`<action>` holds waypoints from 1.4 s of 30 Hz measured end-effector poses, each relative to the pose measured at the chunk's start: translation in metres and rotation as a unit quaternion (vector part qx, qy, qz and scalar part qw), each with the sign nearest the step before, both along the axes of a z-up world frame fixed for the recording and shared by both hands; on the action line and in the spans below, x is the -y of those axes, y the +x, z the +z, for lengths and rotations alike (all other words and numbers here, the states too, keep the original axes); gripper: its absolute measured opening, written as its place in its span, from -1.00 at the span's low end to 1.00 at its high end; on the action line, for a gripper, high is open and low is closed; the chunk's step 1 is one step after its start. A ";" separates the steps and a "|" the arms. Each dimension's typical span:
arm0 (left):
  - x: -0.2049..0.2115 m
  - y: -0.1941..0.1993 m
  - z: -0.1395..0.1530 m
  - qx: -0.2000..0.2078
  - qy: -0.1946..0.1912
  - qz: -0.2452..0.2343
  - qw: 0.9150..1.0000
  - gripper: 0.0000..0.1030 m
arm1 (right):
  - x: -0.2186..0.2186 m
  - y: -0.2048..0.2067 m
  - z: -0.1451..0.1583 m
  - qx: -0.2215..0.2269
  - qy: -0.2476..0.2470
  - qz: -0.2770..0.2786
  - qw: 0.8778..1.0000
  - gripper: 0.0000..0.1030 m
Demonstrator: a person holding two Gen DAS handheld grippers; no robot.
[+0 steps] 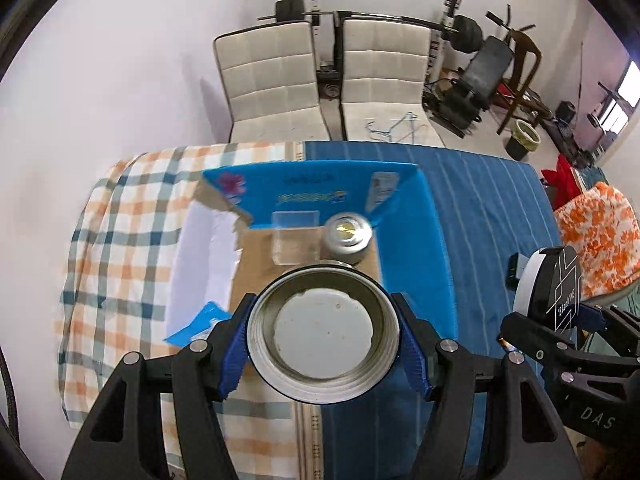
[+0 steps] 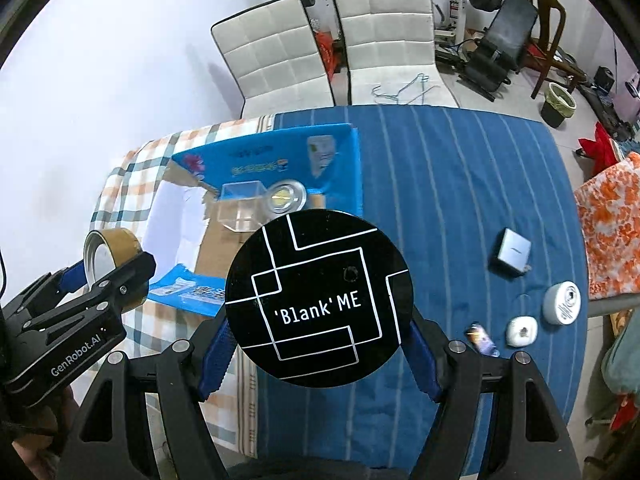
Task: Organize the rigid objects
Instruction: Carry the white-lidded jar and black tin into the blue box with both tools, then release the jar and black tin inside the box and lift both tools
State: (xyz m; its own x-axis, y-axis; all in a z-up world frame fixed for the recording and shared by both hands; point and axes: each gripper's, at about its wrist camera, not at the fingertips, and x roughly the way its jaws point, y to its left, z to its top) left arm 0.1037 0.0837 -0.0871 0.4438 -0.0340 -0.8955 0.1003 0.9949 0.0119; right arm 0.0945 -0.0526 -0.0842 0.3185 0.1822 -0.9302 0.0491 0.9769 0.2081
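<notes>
Across the table (image 2: pixel 460 184), a blue striped cloth (image 2: pixel 440 160) covers the right part and a checked cloth (image 1: pixel 120 216) the left. Near the far edge, where the cloths meet, sits an open blue cardboard box (image 1: pixel 408 216); inside it, at its far end, a clear plastic cube (image 1: pixel 296 240) stands just beside a round tin (image 1: pixel 348 234). Left gripper (image 1: pixel 323 338) is closed on a roll of brown tape (image 1: pixel 323 334), held above the near end of the box, both blue pads touching its sides. Right gripper (image 2: pixel 319 300) is clamped on a round black case (image 2: pixel 319 298) printed 'Blank' ME, raised over the blue cloth near the front edge. Toward the right edge lie a small grey box (image 2: pixel 514 252), a white round jar (image 2: pixel 562 302), a white oval case (image 2: pixel 521 331) and a small dark object (image 2: pixel 482 339), each apart from the others.
</notes>
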 end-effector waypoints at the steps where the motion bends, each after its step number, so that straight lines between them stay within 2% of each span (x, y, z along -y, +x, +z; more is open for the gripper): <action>1: -0.009 0.001 -0.002 -0.002 -0.002 0.004 1.000 0.21 | -0.006 0.004 -0.003 -0.002 0.001 0.000 1.000 0.48; 5: -0.039 0.013 -0.016 -0.011 -0.001 0.020 1.000 0.21 | -0.024 0.030 -0.032 -0.025 0.014 -0.010 1.000 0.48; 8: -0.060 0.033 -0.042 -0.032 0.004 0.032 0.999 0.21 | -0.035 0.055 -0.067 -0.057 0.029 -0.019 0.998 0.48; 14: -0.094 0.081 -0.106 -0.109 -0.019 0.061 0.992 0.21 | -0.053 0.100 -0.140 -0.126 0.041 -0.054 0.990 0.48; 17: -0.102 0.104 -0.134 -0.141 -0.026 0.067 0.987 0.21 | -0.061 0.116 -0.169 -0.152 0.030 -0.066 0.986 0.48; 19: -0.104 0.119 -0.152 -0.160 -0.029 0.068 0.984 0.21 | -0.068 0.123 -0.180 -0.161 0.015 -0.066 0.985 0.48; 23: -0.101 0.142 -0.181 -0.188 -0.014 0.060 0.980 0.21 | -0.071 0.134 -0.205 -0.190 -0.004 -0.077 0.979 0.49; 29: -0.086 0.161 -0.201 -0.205 0.017 0.034 0.978 0.21 | -0.078 0.150 -0.226 -0.208 -0.035 -0.072 0.975 0.48; 33: -0.083 0.168 -0.214 -0.222 0.007 0.030 0.975 0.21 | -0.079 0.155 -0.240 -0.226 -0.030 -0.077 0.971 0.49; 37: -0.080 0.171 -0.222 -0.225 0.006 0.028 0.974 0.21 | -0.082 0.156 -0.255 -0.235 -0.029 -0.079 0.968 0.49; 42: -0.086 0.170 -0.226 -0.233 -0.014 0.032 0.972 0.21 | -0.083 0.159 -0.266 -0.244 -0.014 -0.087 0.966 0.49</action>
State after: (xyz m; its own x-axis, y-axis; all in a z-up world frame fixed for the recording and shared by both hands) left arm 0.2740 0.1692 -0.3134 -0.0077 -0.0462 -0.9989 0.0272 0.9986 -0.0464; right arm 0.2534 0.0308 -0.3498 -0.1348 0.1372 -0.9813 0.2981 0.9501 0.0919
